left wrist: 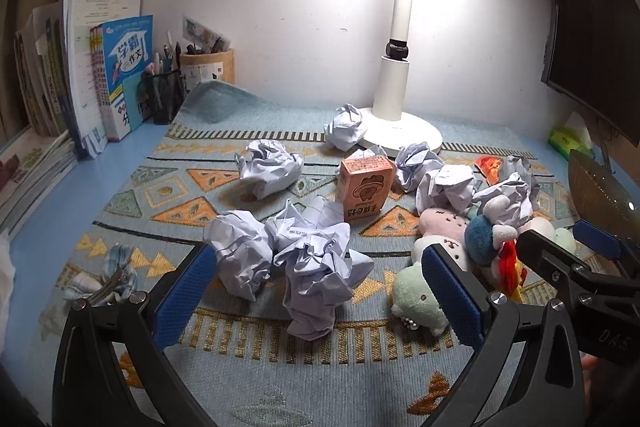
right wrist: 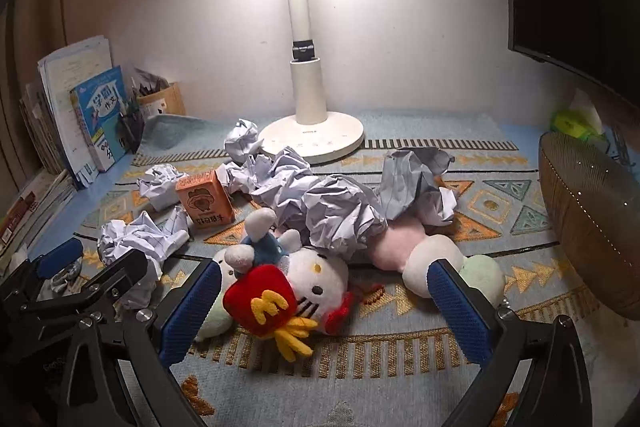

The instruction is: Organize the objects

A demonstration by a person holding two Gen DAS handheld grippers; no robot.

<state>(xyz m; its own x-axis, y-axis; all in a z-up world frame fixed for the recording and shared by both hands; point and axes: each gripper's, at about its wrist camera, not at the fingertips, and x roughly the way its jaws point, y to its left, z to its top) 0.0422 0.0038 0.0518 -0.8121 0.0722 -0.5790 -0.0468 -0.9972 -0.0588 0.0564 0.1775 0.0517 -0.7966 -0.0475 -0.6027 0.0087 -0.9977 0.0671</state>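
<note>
Near the mat's (left wrist: 172, 187) front edge both grippers, left (left wrist: 316, 291) and right (right wrist: 324, 311), hang wide open over paper balls (left wrist: 280, 259) and plush toys (right wrist: 312, 279), so honestly any grab could snag a neighbor.

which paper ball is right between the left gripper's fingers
The big crumpled paper ball lying centred between the open left gripper fingers. A second ball sits nearer the left finger; the others lie farther back around the orange box.
</note>
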